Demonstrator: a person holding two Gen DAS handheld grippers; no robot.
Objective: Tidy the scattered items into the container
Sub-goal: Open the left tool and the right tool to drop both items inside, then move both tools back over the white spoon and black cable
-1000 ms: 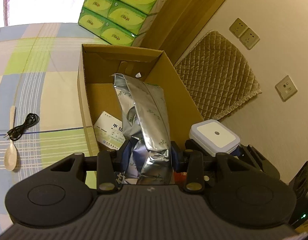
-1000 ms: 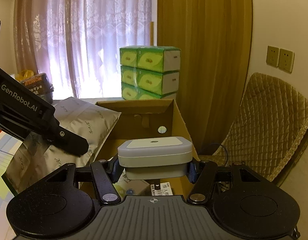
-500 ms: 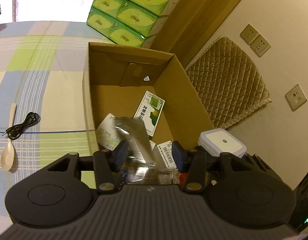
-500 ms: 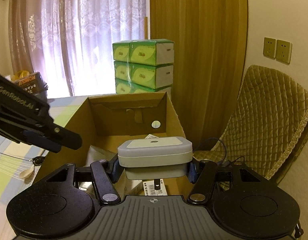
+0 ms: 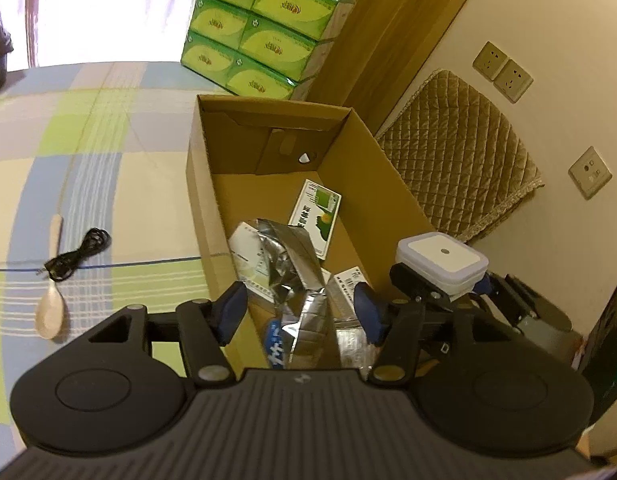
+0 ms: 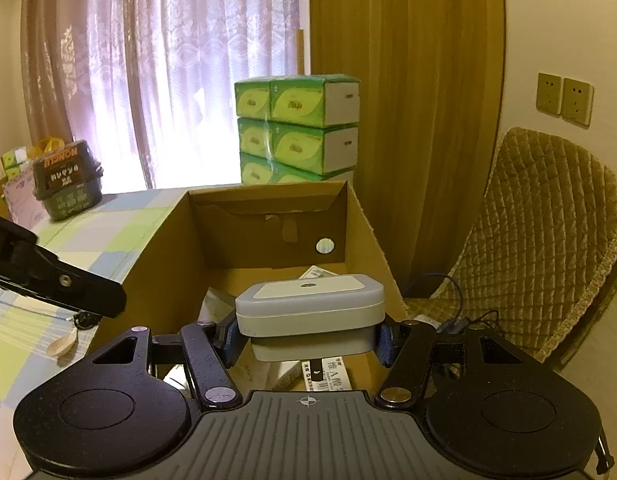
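Note:
An open cardboard box (image 5: pixel 196 184) stands on the checked cloth with several paper packets inside. A crumpled silver foil bag (image 5: pixel 292 256) lies in its near end, below my left gripper (image 5: pixel 300 310), which is open with its pads clear of the foil. My right gripper (image 6: pixel 308 340) is shut on a white square lidded case (image 6: pixel 310 304) and holds it over the box's (image 6: pixel 160 248) near right corner. That case (image 5: pixel 442 256) also shows at the right of the left wrist view. A wooden spoon (image 5: pixel 50 308) and a coiled black cable (image 5: pixel 78 254) lie on the cloth left of the box.
Stacked green tissue packs (image 6: pixel 296 136) sit behind the box. A quilted chair cushion (image 6: pixel 548 220) leans on the wall at the right, with wall sockets (image 6: pixel 564 98) above. A black tub (image 6: pixel 66 180) stands at the far left by the curtain.
My left gripper opened and let go of the silver bag, which dropped from upright into the box. The right gripper kept hold of the white case and edged closer over the box.

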